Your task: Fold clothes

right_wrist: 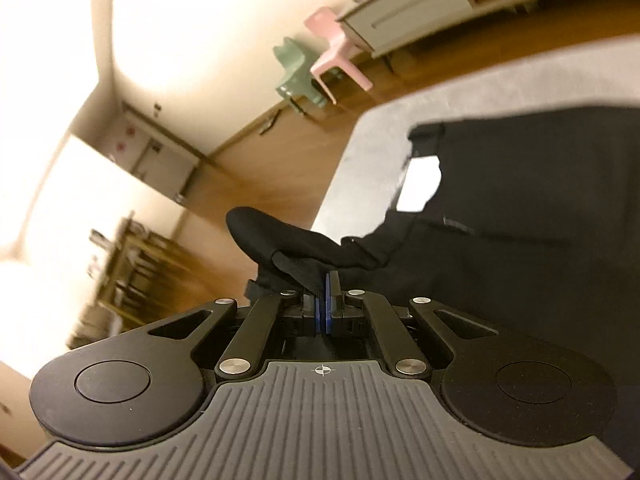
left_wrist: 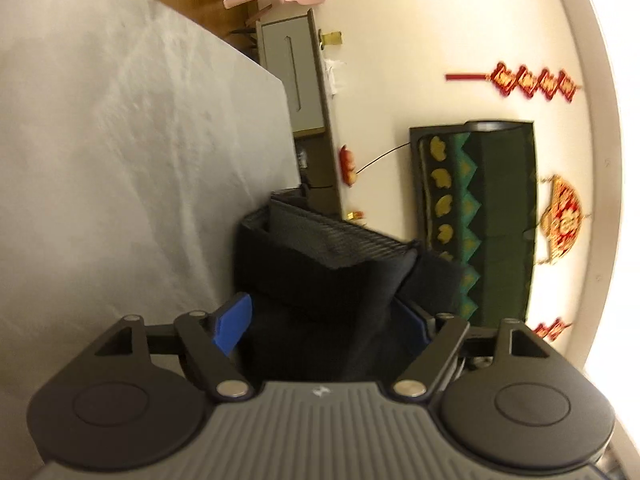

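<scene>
A black garment (left_wrist: 320, 292) with a grey ribbed band (left_wrist: 320, 236) bunches up at the edge of the grey-covered table (left_wrist: 120, 140). In the left wrist view my left gripper (left_wrist: 324, 314) stands open, its blue pads (left_wrist: 234, 322) wide apart on either side of the cloth. In the right wrist view my right gripper (right_wrist: 326, 282) is shut on a fold of the same black garment (right_wrist: 520, 208), which is lifted at the pinch and spreads to the right. A white label (right_wrist: 418, 188) shows inside the garment.
The grey table cover (right_wrist: 460, 96) ends close to the garment, with wooden floor (right_wrist: 280, 168) beyond. A pink chair (right_wrist: 336, 52), a green chair (right_wrist: 296, 72) and a low grey cabinet (right_wrist: 400, 12) stand by the wall. Red ornaments (left_wrist: 532, 82) and a green-draped screen (left_wrist: 480, 216) hang there.
</scene>
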`<state>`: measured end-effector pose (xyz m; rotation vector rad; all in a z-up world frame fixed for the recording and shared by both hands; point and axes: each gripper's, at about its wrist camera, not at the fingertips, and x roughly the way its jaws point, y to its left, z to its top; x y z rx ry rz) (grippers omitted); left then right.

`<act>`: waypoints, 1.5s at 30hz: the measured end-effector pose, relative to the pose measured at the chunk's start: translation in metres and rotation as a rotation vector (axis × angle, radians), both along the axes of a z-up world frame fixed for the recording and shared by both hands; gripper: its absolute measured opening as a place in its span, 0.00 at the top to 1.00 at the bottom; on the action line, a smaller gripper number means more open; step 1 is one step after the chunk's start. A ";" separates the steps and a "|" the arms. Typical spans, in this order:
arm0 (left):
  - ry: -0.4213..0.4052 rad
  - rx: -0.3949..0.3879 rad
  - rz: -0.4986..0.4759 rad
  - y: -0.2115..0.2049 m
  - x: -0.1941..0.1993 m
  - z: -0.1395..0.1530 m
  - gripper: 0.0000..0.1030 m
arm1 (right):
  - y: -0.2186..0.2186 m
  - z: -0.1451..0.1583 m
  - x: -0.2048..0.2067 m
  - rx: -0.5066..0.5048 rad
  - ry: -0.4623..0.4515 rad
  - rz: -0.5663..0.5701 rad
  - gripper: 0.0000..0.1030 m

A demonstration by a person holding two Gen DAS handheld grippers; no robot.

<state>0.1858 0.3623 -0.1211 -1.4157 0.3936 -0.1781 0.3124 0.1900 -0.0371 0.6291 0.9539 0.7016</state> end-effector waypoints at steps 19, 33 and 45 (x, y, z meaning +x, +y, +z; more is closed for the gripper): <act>0.214 0.004 0.334 0.038 -0.119 0.037 0.88 | 0.067 -0.030 -0.079 -0.191 -0.104 0.349 0.63; 0.245 0.445 -0.169 -0.044 -0.048 0.043 0.74 | -0.178 -0.024 -0.141 -0.469 -0.155 -0.160 0.63; 0.406 0.695 -0.148 -0.062 -0.054 0.051 0.96 | -0.465 -0.056 -0.203 -0.820 -0.041 -0.607 0.57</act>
